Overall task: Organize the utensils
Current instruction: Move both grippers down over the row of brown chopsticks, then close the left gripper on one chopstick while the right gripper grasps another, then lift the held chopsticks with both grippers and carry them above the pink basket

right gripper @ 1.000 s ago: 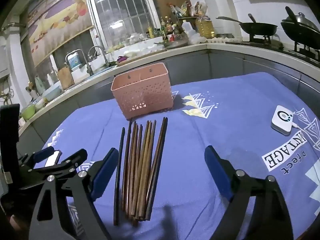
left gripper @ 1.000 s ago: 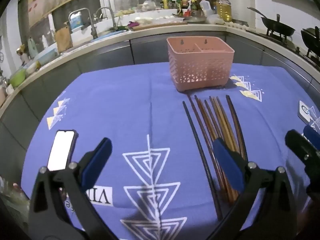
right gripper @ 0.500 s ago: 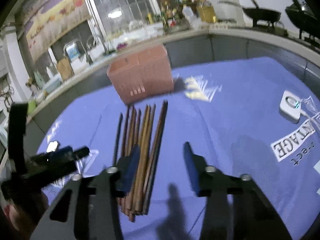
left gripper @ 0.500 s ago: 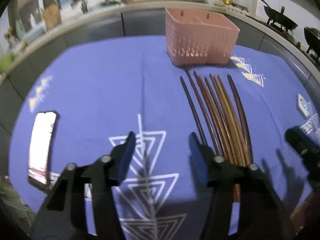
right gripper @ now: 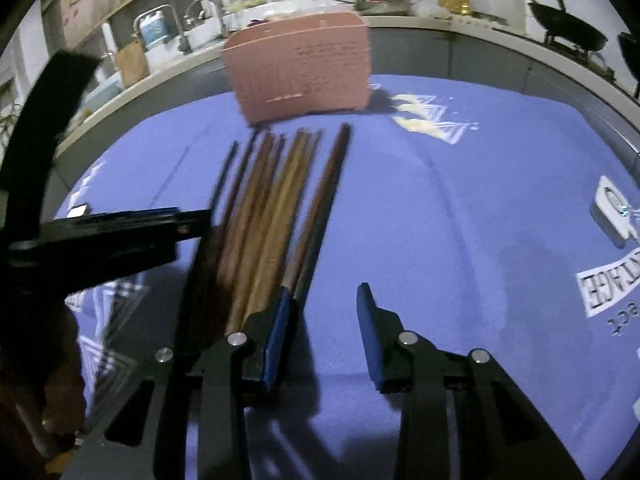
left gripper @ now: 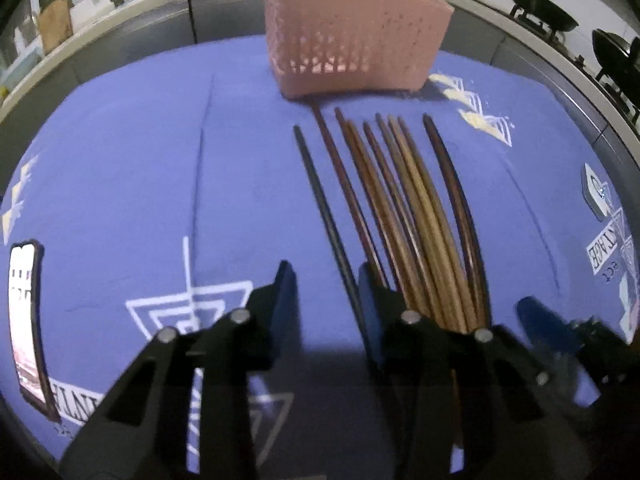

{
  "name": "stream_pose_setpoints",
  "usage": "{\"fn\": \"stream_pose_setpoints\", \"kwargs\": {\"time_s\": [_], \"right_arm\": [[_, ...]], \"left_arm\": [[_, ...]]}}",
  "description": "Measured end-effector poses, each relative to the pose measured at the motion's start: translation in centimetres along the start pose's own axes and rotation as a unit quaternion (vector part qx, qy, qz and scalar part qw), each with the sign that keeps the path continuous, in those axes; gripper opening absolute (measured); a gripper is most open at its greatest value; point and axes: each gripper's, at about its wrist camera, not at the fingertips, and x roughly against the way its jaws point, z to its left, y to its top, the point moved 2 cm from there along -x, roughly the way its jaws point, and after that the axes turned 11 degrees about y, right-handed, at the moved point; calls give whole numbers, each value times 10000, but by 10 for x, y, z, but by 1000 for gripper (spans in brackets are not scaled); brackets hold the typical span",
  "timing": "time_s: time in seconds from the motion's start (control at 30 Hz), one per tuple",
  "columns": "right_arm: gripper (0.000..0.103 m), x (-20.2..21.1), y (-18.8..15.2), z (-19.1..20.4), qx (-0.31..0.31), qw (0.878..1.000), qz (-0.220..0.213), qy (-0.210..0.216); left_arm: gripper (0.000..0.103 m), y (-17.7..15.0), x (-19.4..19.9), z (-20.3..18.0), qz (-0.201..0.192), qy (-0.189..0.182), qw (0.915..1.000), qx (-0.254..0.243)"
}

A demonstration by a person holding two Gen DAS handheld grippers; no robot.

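Several dark and light wooden chopsticks lie side by side on the blue cloth, pointing at a pink perforated utensil basket. My left gripper is low over the cloth, jaws part open, with the leftmost black chopstick running between them, not gripped. My right gripper is part open at the right side of the chopsticks, its left finger against the near ends. The basket stands beyond.
A phone lies at the cloth's left edge. A small white device sits at the right. The counter behind holds a sink, bottles and woks. The left gripper's arm crosses the right wrist view.
Both grippers have dropped toward the near ends of the chopsticks and narrowed their jaws. The left now straddles the black chopstick; the right has shifted to the bundle's right side.
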Motion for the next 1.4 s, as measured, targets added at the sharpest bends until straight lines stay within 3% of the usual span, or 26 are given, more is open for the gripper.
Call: {"fn": "stream_pose_setpoints", "kwargs": {"time_s": [0.2, 0.3, 0.4, 0.47, 0.67, 0.8, 0.93, 1.0, 1.03, 1.07, 1.13, 1.23, 1.4], "right_arm": [[35, 8, 10, -9, -139, 9998, -100, 128], [35, 2, 17, -8, -43, 9999, -58, 87], [27, -4, 16, -11, 147, 9999, 87, -23], [15, -1, 15, -15, 190, 9997, 130, -98], [14, 14, 5, -33, 102, 9995, 312, -27], [15, -3, 31, -32, 313, 9979, 574, -20], [16, -41, 77, -26, 703, 9939, 839, -112], [16, -58, 96, -25, 746, 9928, 938, 43], [15, -63, 103, -26, 702, 9928, 962, 140], [8, -70, 111, -26, 696, 9925, 991, 188], [5, -75, 118, -28, 573, 9922, 1061, 320], [5, -51, 123, -25, 552, 9946, 685, 554], [5, 33, 132, -10, 843, 9915, -603, 790]], "left_arm": [[32, 1, -1, 1, 11, 40, 10000, -71], [31, 6, -5, -2, -17, 245, 9995, -173], [11, 7, -5, 0, -62, 164, 9995, -247], [9, 4, -5, 7, -53, 92, 9995, -287], [6, -9, 1, 30, 159, -155, 9989, -411], [7, 9, -9, 31, 151, -18, 9988, -469], [16, 38, -24, 26, 41, 125, 9982, -586], [16, 52, -33, 25, -24, 95, 9984, -548], [9, 58, -37, 26, -51, 76, 9987, -498], [6, 62, -39, 26, -43, 40, 9988, -477], [5, 67, -40, 27, 46, -27, 9991, -424], [5, 75, -11, 36, -338, -328, 9984, -303], [5, 87, 67, 62, -1242, -743, 9894, -69]]}}
